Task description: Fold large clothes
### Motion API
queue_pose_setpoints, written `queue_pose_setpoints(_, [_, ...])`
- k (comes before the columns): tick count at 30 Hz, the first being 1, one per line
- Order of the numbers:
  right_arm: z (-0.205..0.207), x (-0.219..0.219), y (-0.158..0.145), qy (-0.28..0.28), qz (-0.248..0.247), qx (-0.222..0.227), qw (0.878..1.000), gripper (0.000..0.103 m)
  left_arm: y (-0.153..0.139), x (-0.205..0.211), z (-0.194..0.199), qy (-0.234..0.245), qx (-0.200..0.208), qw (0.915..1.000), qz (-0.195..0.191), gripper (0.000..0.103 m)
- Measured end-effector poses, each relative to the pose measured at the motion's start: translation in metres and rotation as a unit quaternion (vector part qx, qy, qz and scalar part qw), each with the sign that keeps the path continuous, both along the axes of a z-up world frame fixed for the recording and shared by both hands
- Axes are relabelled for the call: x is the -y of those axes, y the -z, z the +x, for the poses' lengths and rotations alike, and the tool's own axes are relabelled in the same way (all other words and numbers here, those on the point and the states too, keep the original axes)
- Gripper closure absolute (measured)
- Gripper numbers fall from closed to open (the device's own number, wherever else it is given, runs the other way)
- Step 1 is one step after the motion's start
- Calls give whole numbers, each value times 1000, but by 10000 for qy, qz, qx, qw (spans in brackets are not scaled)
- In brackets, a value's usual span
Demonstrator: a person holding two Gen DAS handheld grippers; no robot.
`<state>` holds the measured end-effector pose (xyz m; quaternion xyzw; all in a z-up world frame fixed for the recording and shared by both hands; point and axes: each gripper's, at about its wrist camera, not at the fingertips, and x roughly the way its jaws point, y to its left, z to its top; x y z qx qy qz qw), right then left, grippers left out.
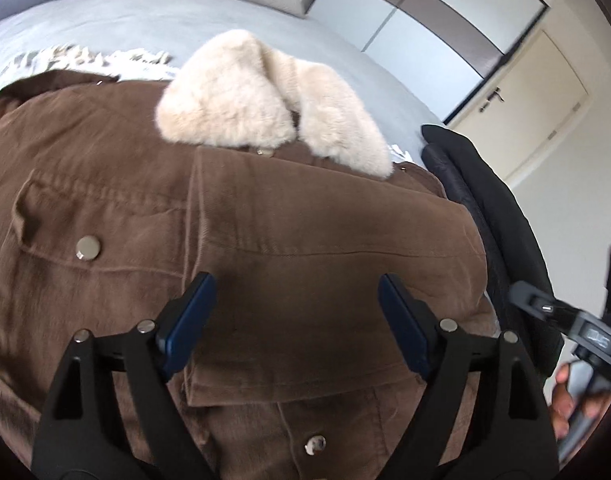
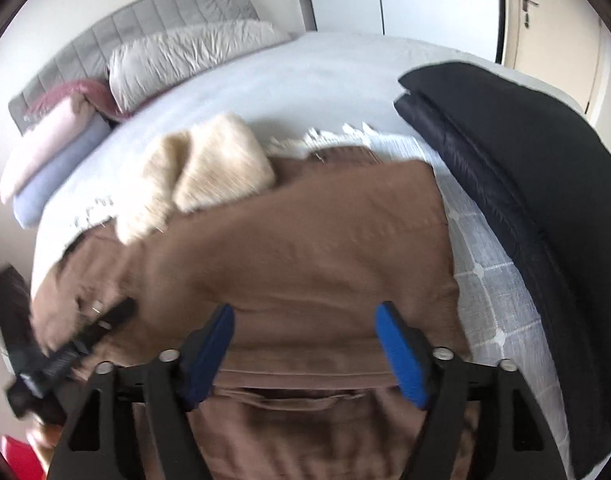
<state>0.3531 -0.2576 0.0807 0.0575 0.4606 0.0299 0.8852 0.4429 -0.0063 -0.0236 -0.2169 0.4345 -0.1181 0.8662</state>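
Note:
A brown jacket [image 1: 265, 248] with a cream fur collar [image 1: 265, 100] lies on the bed, one side folded over its front. It also shows in the right wrist view [image 2: 297, 248] with its collar [image 2: 201, 168]. My left gripper [image 1: 296, 308] is open and empty just above the folded panel. My right gripper [image 2: 305, 336] is open and empty over the jacket's lower part. The right gripper also shows at the right edge of the left wrist view [image 1: 561, 316], and the left gripper at the left of the right wrist view [image 2: 77, 344].
A folded dark jacket [image 2: 525, 184] lies on the bed to the right of the brown one [image 1: 485, 216]. A white fringed throw [image 2: 493, 256] lies under both. Pillows [image 2: 185, 60] and a grey headboard [image 2: 145, 20] are at the far end. Wardrobe [image 1: 425, 28] and door [image 1: 525, 100] stand beyond.

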Motion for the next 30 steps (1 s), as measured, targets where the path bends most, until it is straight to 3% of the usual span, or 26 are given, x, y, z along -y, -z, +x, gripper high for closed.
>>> queue_pose_setpoints(3, [-4,-18,-14,-49,39,148,9999,22,-6,-4,-6,-190,12,9998,118,19])
queue_pose_setpoints(7, [-5,-38,-11,-107,233,220,9994,20,-12,-12,-10,-465,82,9982,379,15])
queue_pose_setpoints(13, [-6,-53,17,-327,107,319,9989,20,-22,-32,-15,-847,122,9959,297,14])
queue_pose_setpoints(19, [2,-42,45,-484,538,48,9974,20,-34,-58,-22,-1039,39,9944,168,14])
queue_pose_setpoints(25, [-4,-40,37,-498,804,190,9953,20,-53,-117,-37,-1106,-287,9925,429,14])
queue_pose_setpoints(30, [-9,-56,33,-807,769,247,9935,20,-56,-198,-89,-1543,-307,9859,574,14])
